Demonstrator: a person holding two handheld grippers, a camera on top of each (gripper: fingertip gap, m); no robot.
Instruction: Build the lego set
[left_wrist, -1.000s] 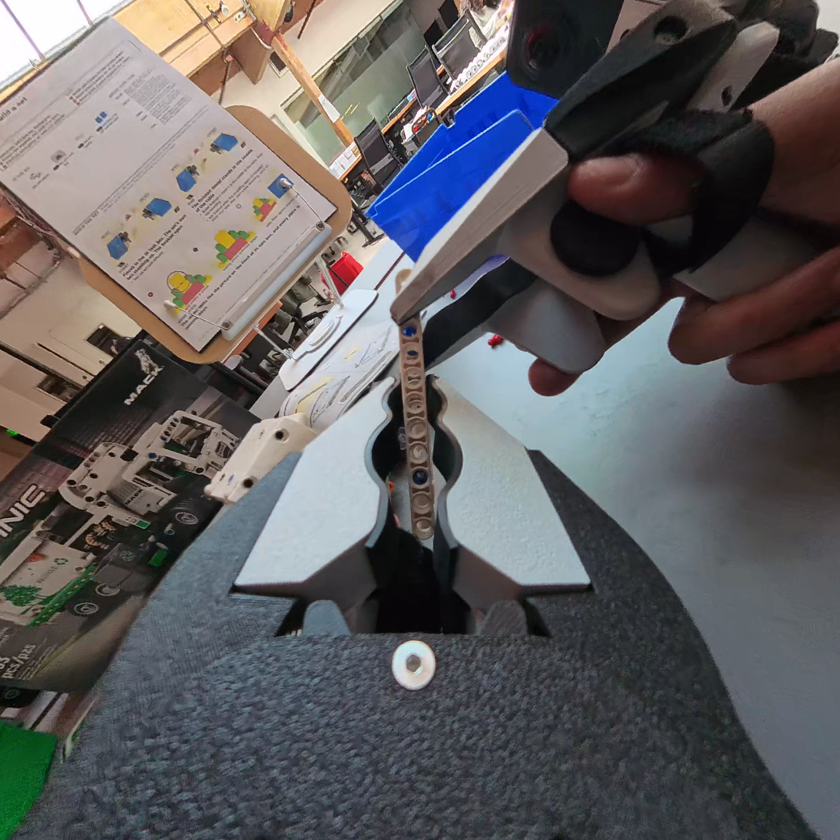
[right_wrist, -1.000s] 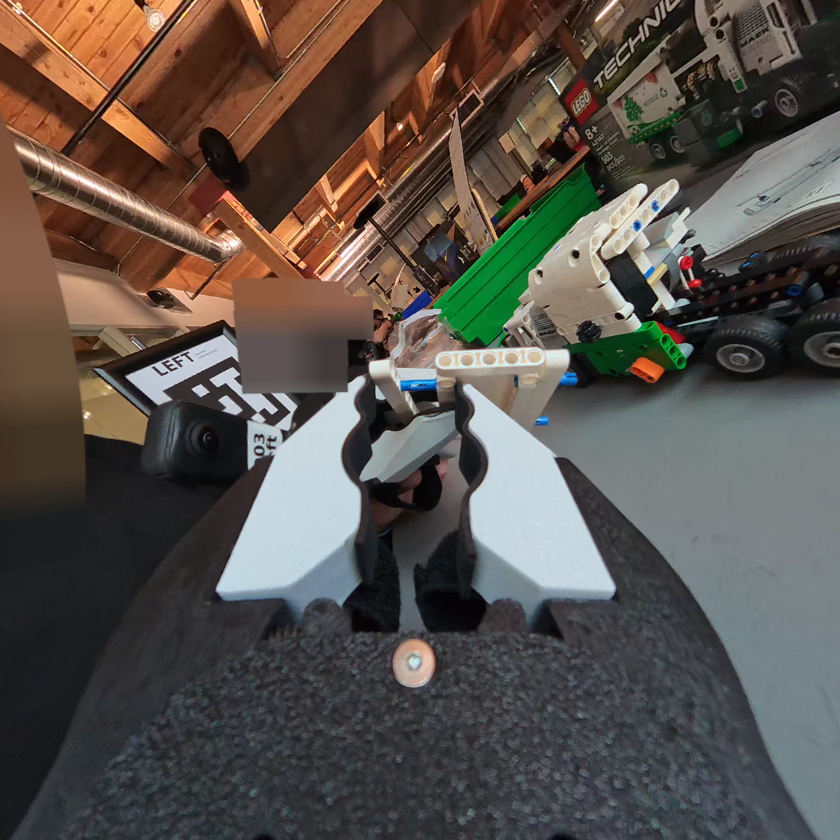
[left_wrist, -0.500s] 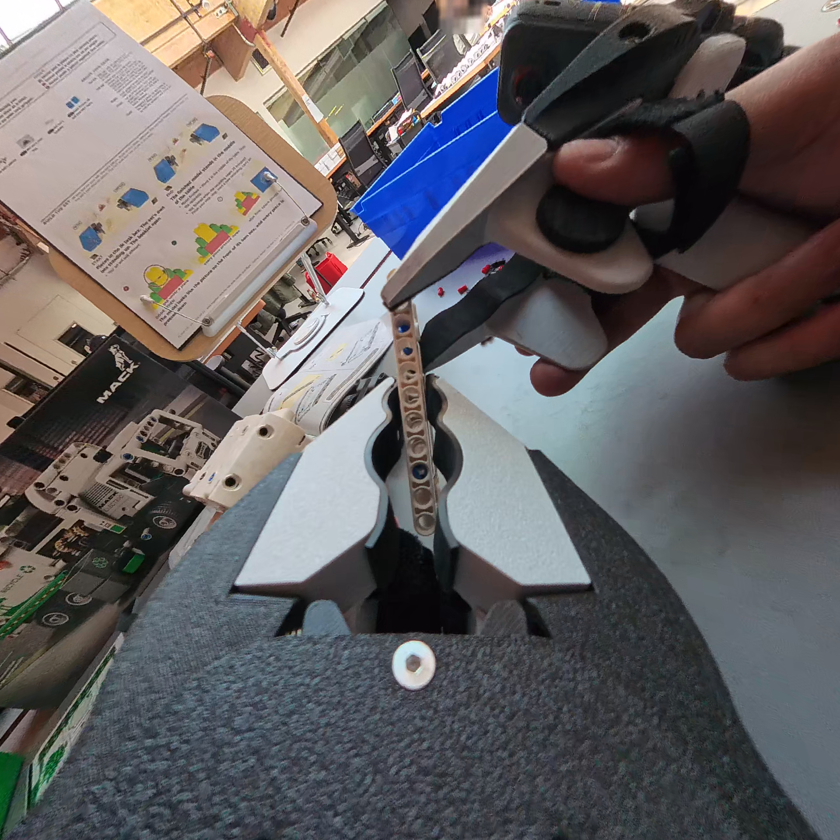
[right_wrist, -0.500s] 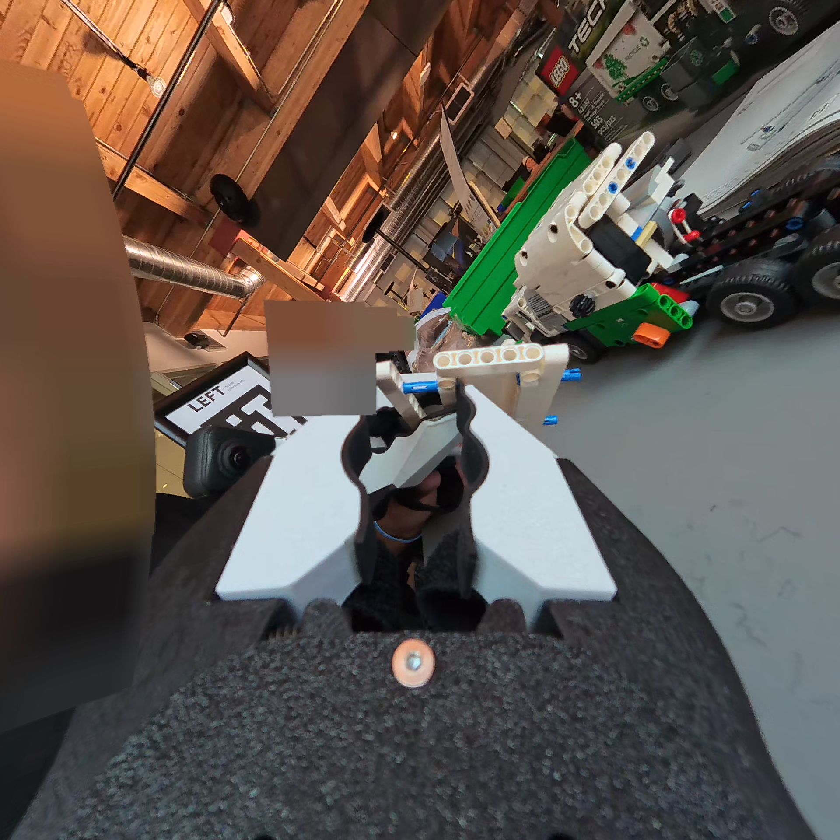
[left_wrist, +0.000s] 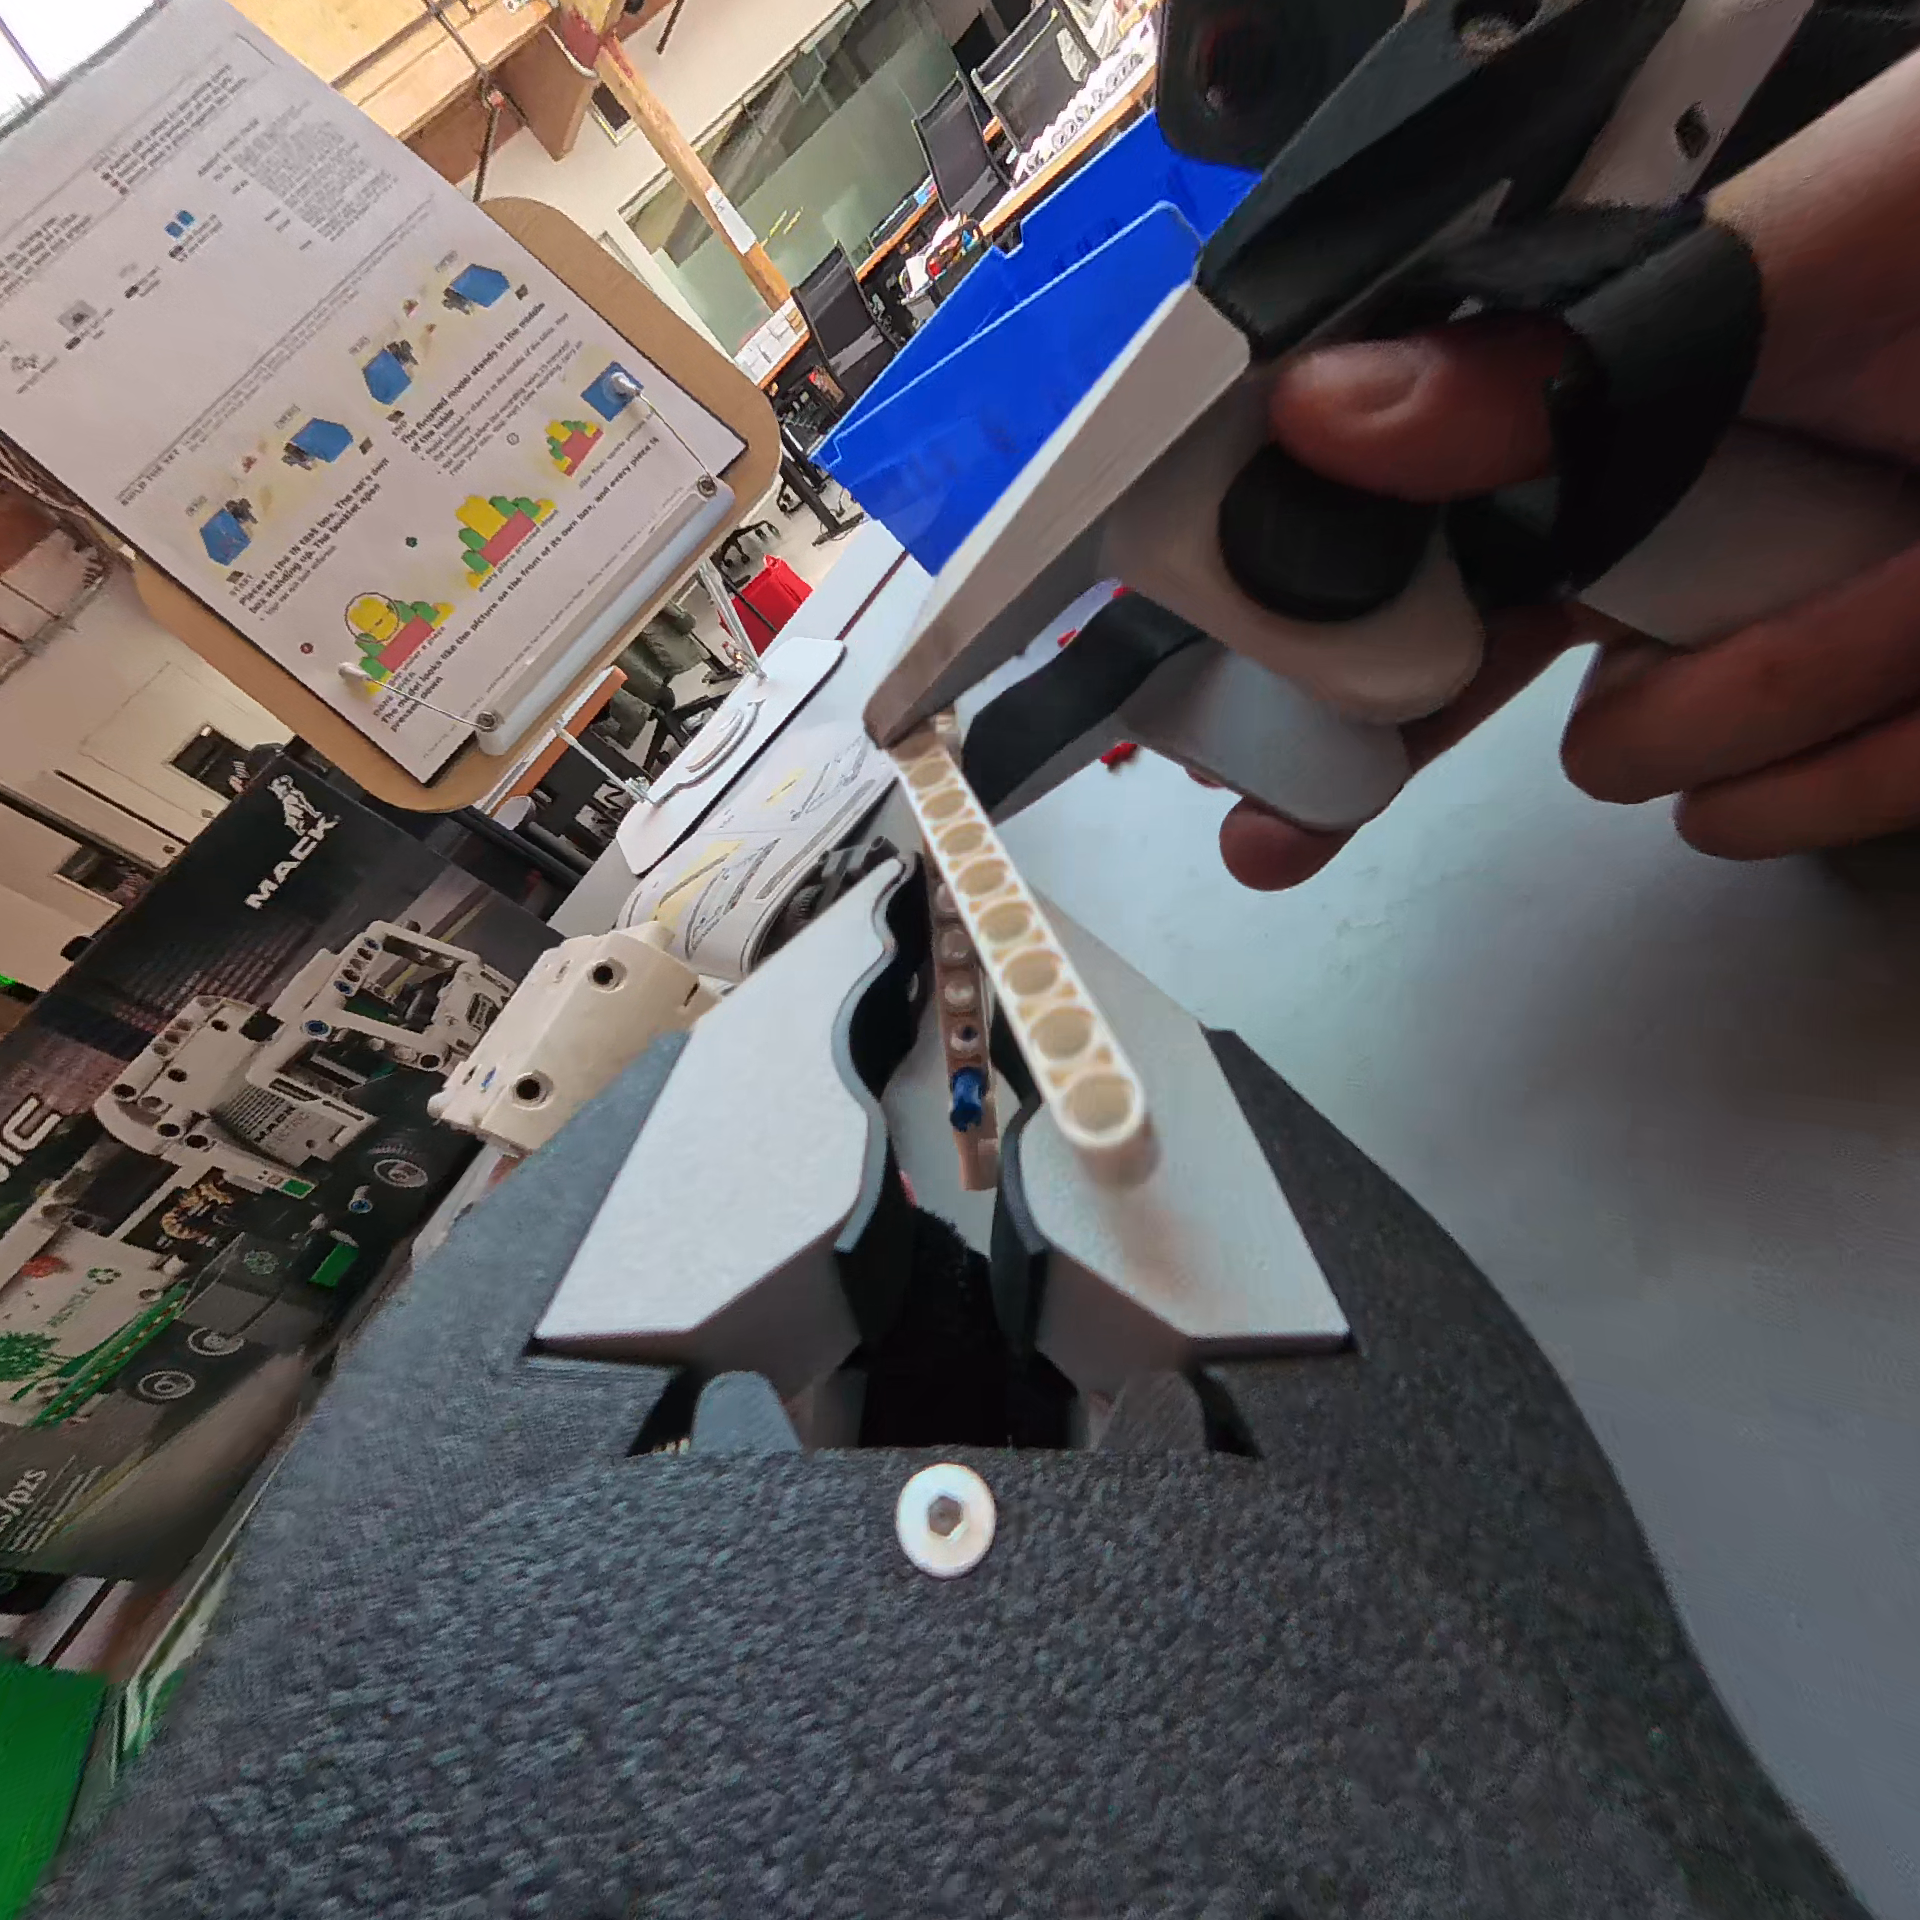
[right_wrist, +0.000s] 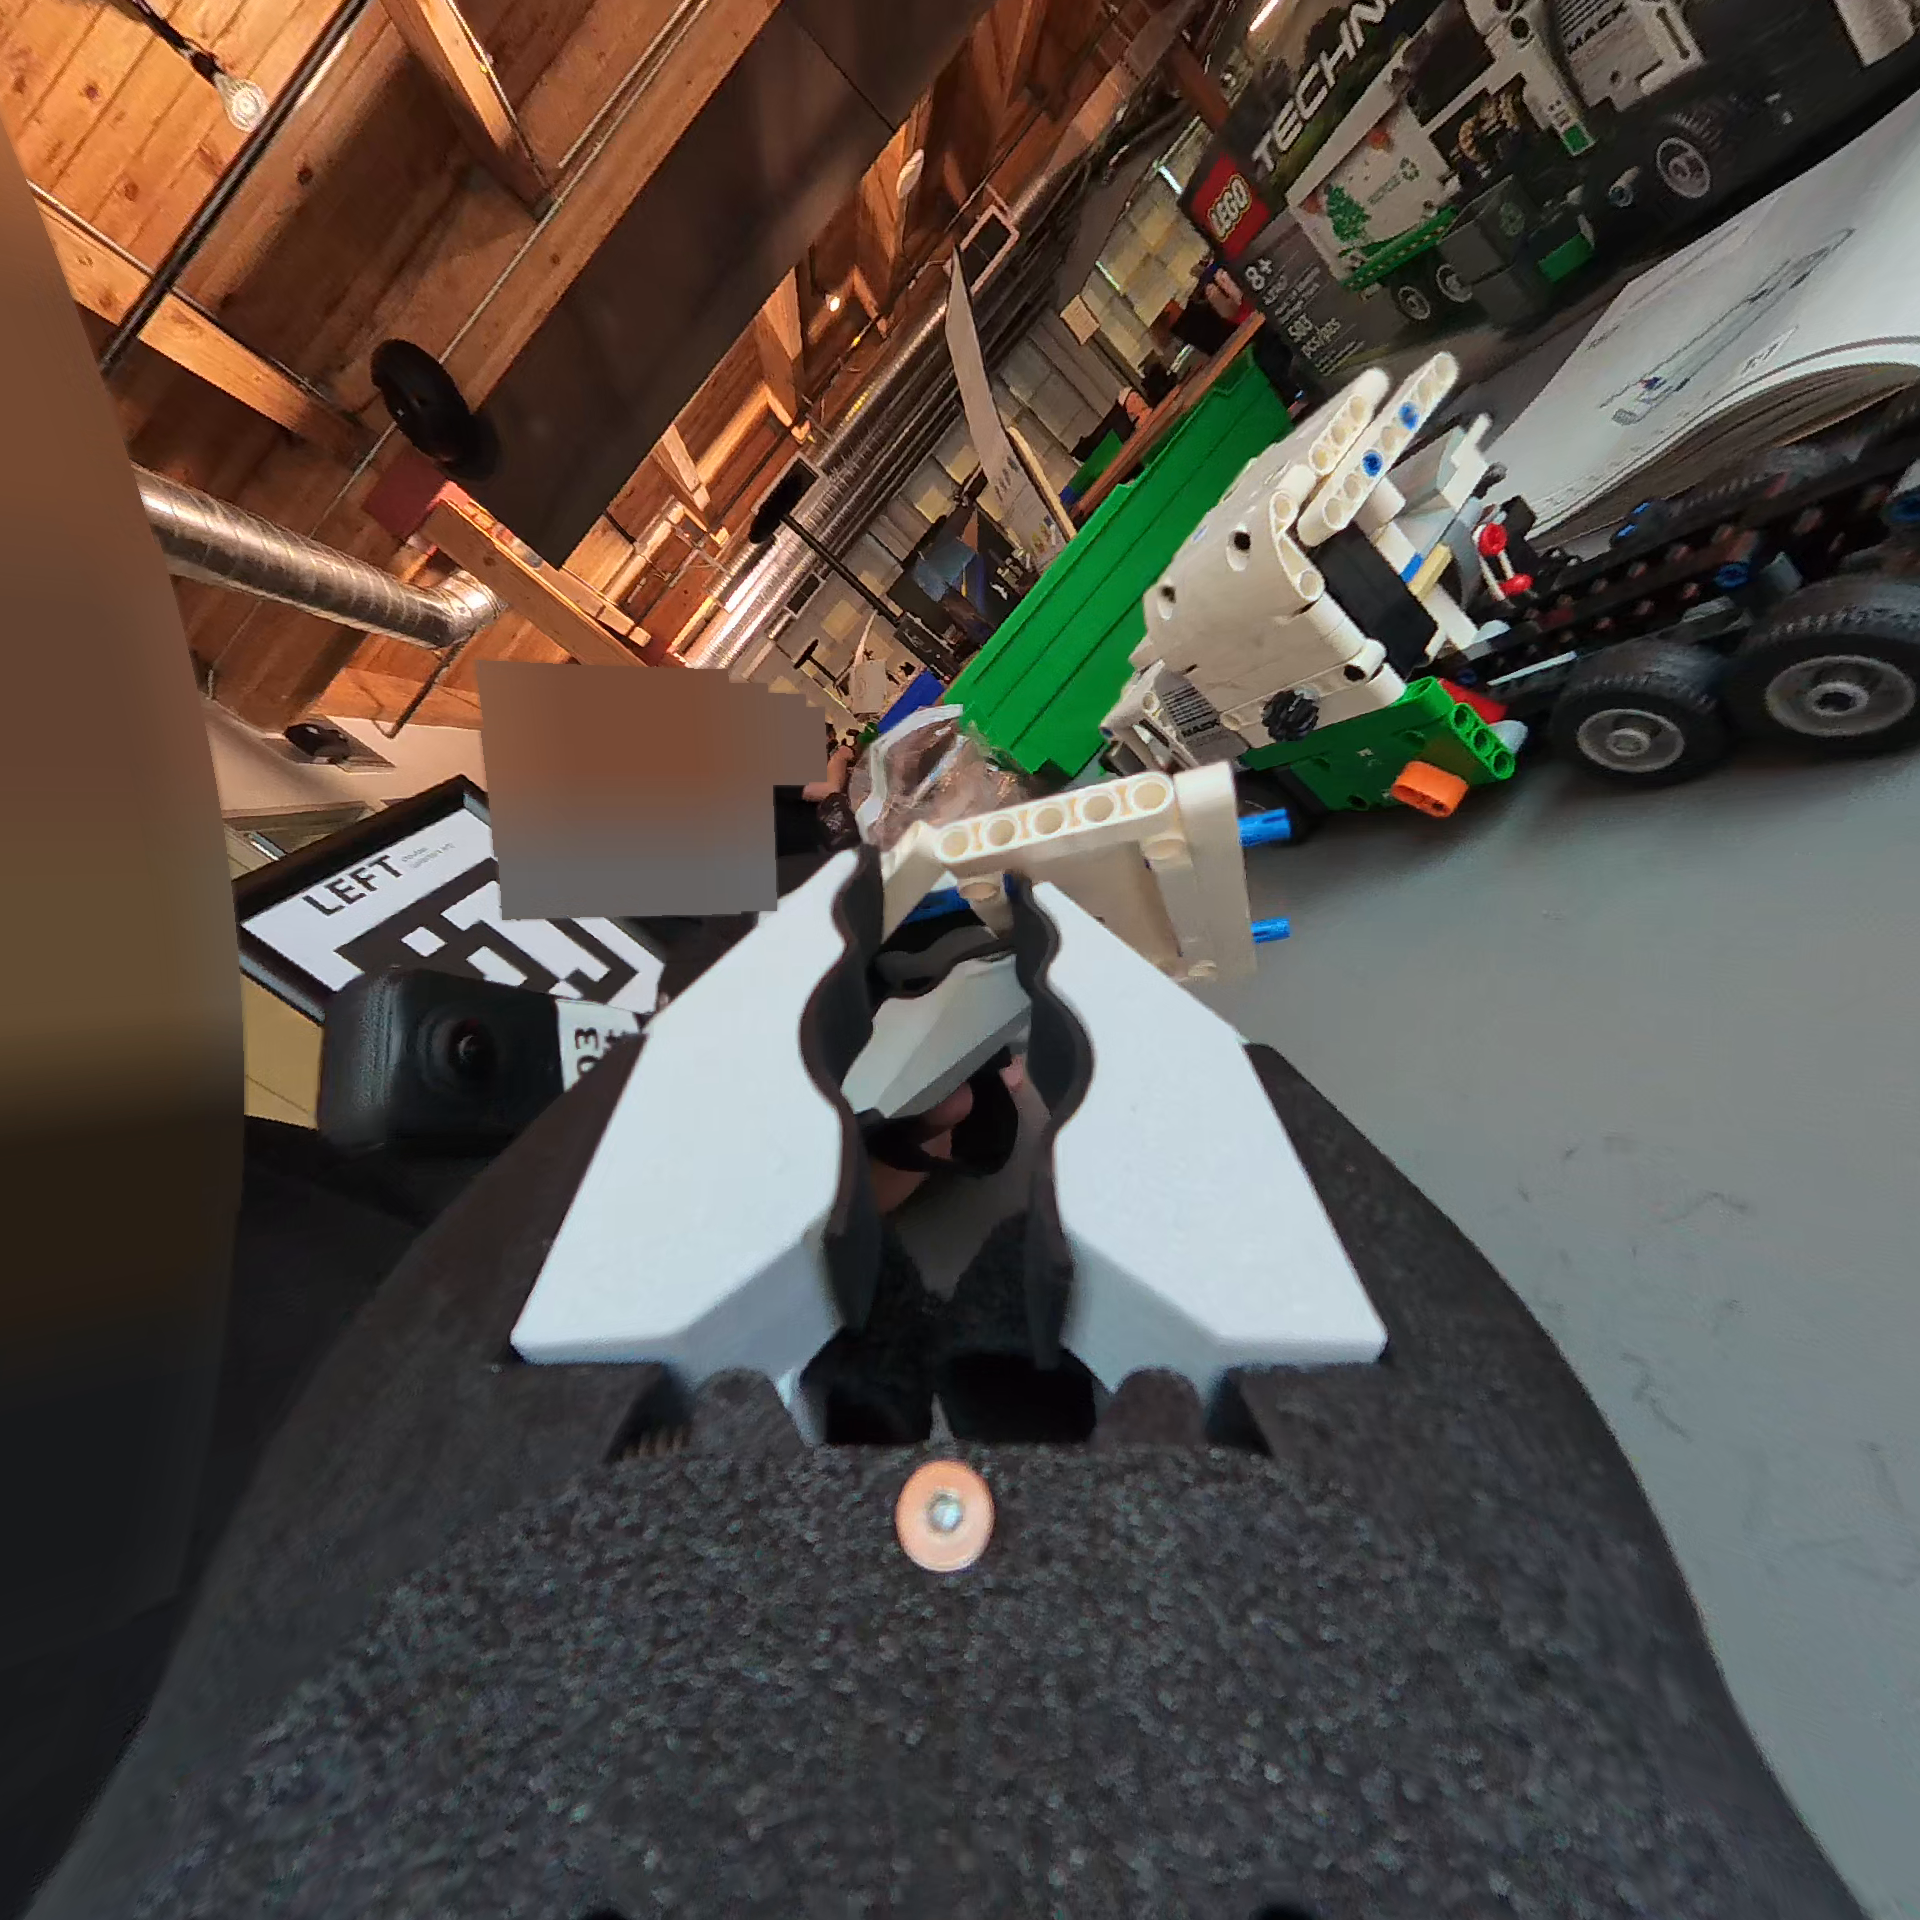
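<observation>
A white Lego frame of holed beams (left_wrist: 1023, 971) with blue pins is held up between my two grippers. My left gripper (left_wrist: 956, 935) is shut on its lower beam, which carries a blue pin (left_wrist: 966, 1099). My right gripper (left_wrist: 914, 727), held by a hand, comes in from the upper right and pinches the frame's top end. In the right wrist view my right gripper (right_wrist: 940, 883) is shut on the frame (right_wrist: 1091, 831), and a finger (right_wrist: 935, 1039) of the left gripper shows through the gap behind it.
The partly built truck (right_wrist: 1351, 623) stands on the grey table (right_wrist: 1558, 1143) at right, its white cab (left_wrist: 571, 1029) beside my left gripper. Also around are an open booklet (right_wrist: 1714, 343), the set's box (left_wrist: 208, 1091), a clipboard stand with a picture sheet (left_wrist: 364, 416), blue bins (left_wrist: 1039, 343), and a green bin (right_wrist: 1091, 603). Only a small space, under 4 cm, lies between the two pairs of fingers.
The frame has turned between the grippers, so one beam's holed face now shows in the left wrist view. Both grippers have kept their hold and tilted.
</observation>
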